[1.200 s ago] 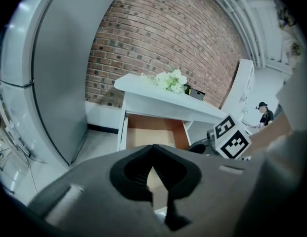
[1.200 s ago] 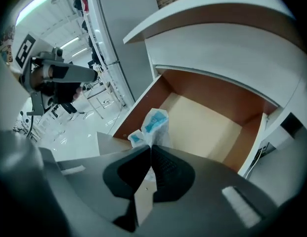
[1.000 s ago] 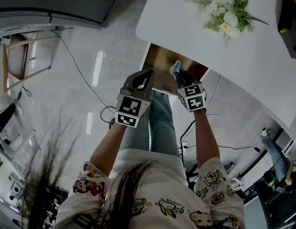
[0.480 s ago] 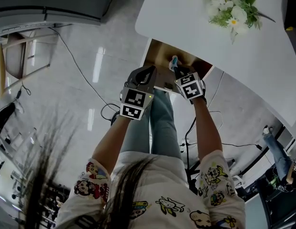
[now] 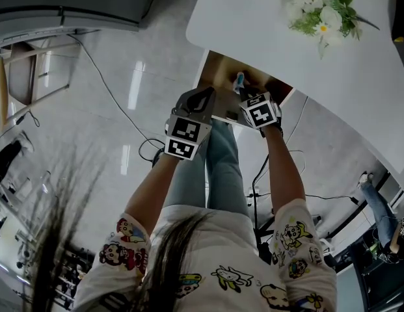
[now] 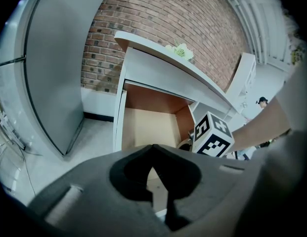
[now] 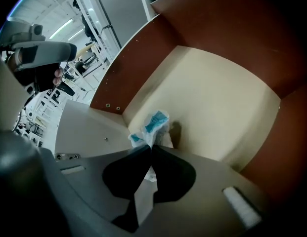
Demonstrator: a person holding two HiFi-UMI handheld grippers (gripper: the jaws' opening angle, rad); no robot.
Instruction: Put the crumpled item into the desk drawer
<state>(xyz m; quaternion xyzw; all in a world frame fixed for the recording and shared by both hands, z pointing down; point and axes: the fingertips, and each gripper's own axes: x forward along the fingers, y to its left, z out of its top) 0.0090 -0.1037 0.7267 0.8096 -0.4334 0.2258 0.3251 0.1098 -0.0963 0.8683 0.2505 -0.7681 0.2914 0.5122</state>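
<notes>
A crumpled white and blue wrapper (image 7: 152, 126) sticks out past my right gripper (image 7: 150, 147), which is shut on it over the front of the open desk drawer (image 7: 212, 107). In the head view the wrapper (image 5: 239, 81) shows just above the right gripper (image 5: 243, 95), inside the drawer (image 5: 218, 73) under the white desk (image 5: 254, 25). My left gripper (image 5: 200, 99) is shut with nothing in it, beside the drawer's front edge. The left gripper view shows the left gripper (image 6: 152, 149) aimed at the drawer (image 6: 143, 127), with the right gripper's marker cube (image 6: 212, 137) to the right.
A bunch of white flowers (image 5: 319, 8) lies on the desk top. Cables (image 5: 104, 90) run over the shiny floor. A grey cabinet (image 5: 71, 2) stands at the far left, a chair (image 5: 19, 83) beside it. The person's legs (image 5: 215, 168) are below the drawer.
Both grippers have moved a little forward toward the drawer. The right gripper has carried the wrapper further in over the drawer's floor.
</notes>
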